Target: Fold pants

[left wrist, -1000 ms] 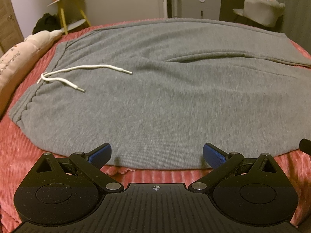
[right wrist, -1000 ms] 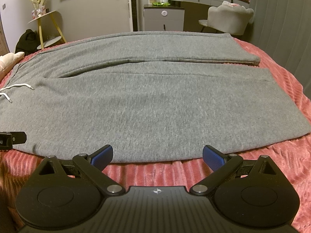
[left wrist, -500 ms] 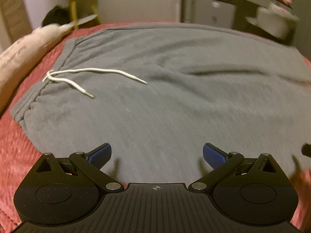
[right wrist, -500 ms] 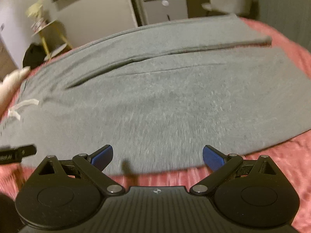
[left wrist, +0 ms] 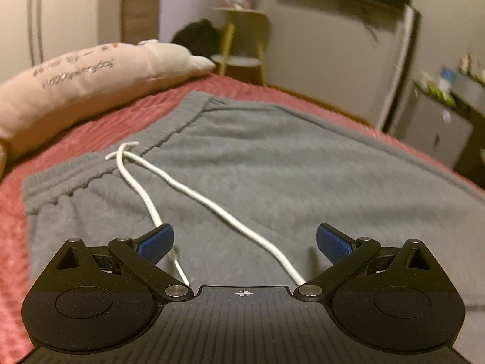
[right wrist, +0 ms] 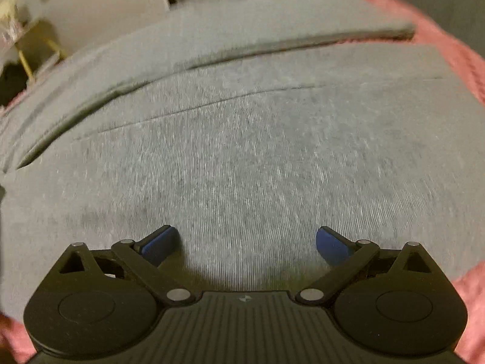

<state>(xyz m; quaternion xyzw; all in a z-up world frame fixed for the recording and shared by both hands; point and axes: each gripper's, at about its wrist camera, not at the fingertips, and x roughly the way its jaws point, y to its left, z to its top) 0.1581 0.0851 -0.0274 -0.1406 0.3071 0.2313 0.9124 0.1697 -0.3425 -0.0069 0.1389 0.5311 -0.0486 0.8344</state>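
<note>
My left gripper [left wrist: 245,242] hangs released over the pants [left wrist: 272,176] near the waistband, drawstring [left wrist: 212,203] running between its fingers. My right gripper [right wrist: 246,244] (blurred view) seems released too, over a leg.

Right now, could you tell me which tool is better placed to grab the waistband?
Probably left: the left tool is open over the drawstring, with the waistband ahead. The right tool sees only pant legs.

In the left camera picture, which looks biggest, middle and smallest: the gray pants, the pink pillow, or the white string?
1. gray pants, filling most of the picture
2. pink pillow
3. white string, long but very thin

The pants lie nearest the camera, which makes them look bigger.
</note>
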